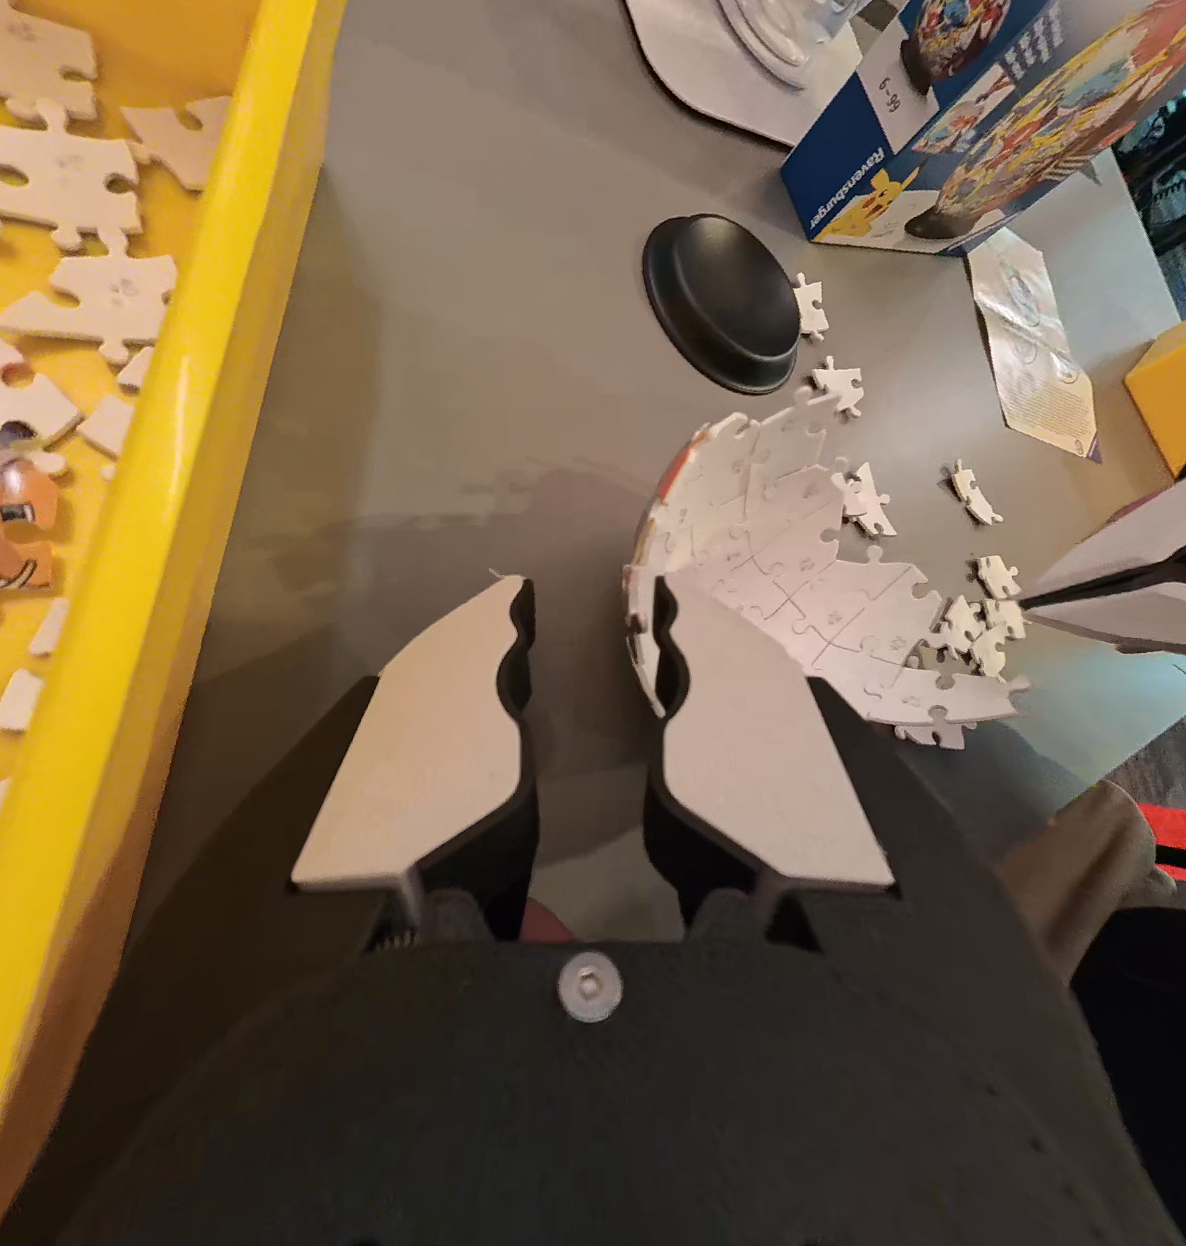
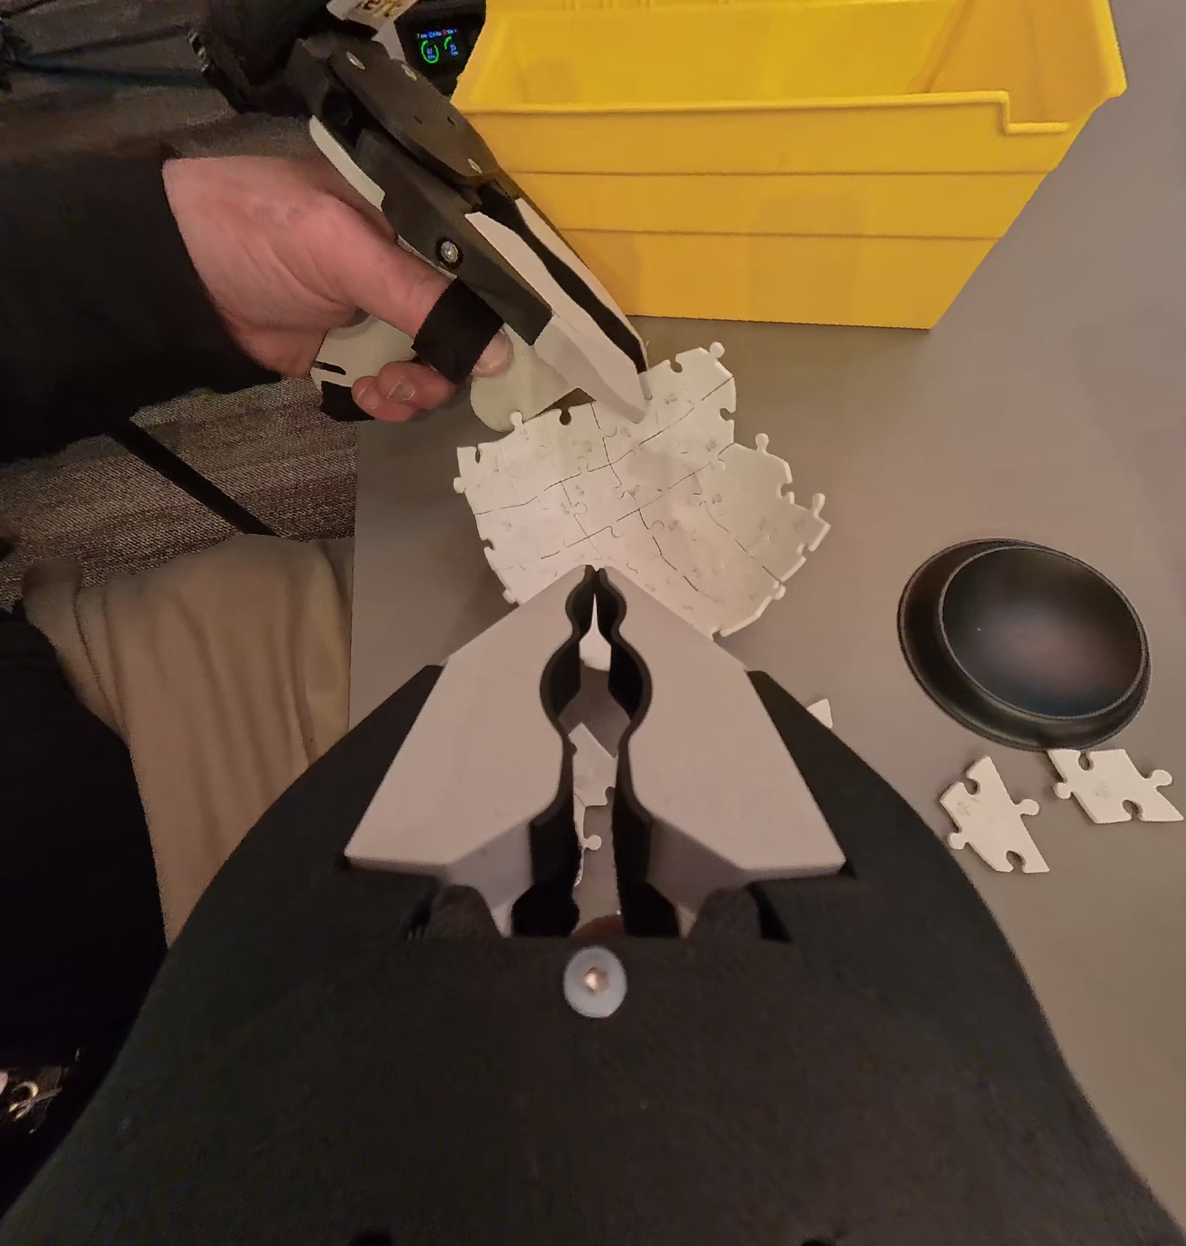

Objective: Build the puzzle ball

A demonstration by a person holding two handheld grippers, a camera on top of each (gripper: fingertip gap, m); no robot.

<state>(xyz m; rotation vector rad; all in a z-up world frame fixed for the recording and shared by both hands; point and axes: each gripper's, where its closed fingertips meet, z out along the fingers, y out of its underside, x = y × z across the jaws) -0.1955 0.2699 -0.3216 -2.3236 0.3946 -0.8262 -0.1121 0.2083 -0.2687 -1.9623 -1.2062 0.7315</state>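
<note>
The half-built puzzle ball shell [image 1: 799, 559] rests on the grey table, its white inner side up; it also shows in the right wrist view [image 2: 637, 506]. My left gripper [image 1: 594, 607] is open, with the shell's left rim just inside its right finger [image 1: 725, 728]. In the right wrist view this gripper [image 2: 634, 391] touches the shell's far edge. My right gripper [image 2: 594, 581] is shut on a white puzzle piece [image 1: 981, 624] at the shell's near edge. It enters the left wrist view from the right [image 1: 1032, 597]. Whether the piece is joined to the shell I cannot tell.
A yellow bin [image 1: 192, 377] with several loose pieces stands on the left; it sits at the back in the right wrist view [image 2: 779, 202]. The black round stand [image 1: 718, 303] [image 2: 1022, 647], puzzle box [image 1: 947, 135], leaflet [image 1: 1035, 350] and loose pieces [image 2: 988, 816] lie around. A hand [image 2: 294, 270] holds the left gripper.
</note>
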